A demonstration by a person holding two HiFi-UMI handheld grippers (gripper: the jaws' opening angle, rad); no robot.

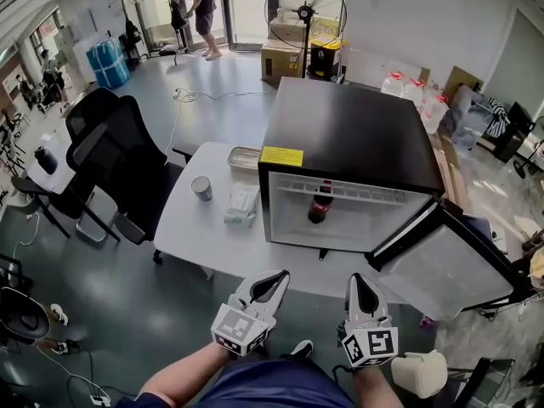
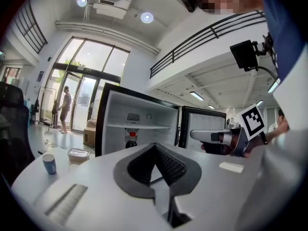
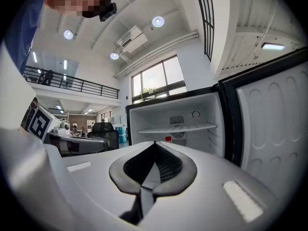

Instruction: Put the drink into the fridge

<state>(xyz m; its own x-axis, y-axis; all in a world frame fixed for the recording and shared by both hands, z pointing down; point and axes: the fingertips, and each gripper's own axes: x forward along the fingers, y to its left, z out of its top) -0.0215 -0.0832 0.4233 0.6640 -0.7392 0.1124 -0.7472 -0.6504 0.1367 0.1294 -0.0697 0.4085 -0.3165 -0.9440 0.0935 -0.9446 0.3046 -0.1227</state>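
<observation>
Closest to the head camera, the left tool (image 1: 270,287) and right tool (image 1: 364,289) hover side by side at the near edge of the counter (image 1: 191,232). Both are clenched on nothing and well apart from the mini fridge (image 1: 348,130). I judge they hang back because the drink is already delivered. The door (image 1: 446,270) swings wide to the right, leaving the interior exposed. The drink bottle (image 1: 320,204) stands upright inside, below the shelf (image 1: 357,192).

From the left gripper view, the pads meet tip to tip with nothing between them. Beyond them the bottle shows dark cola, a red cap and a red label. A paper cup (image 2: 49,163) and lidded container (image 2: 78,153) sit left of the fridge.

From the right gripper view, that tool is equally closed and empty, and only the red cap peeks over it.
</observation>
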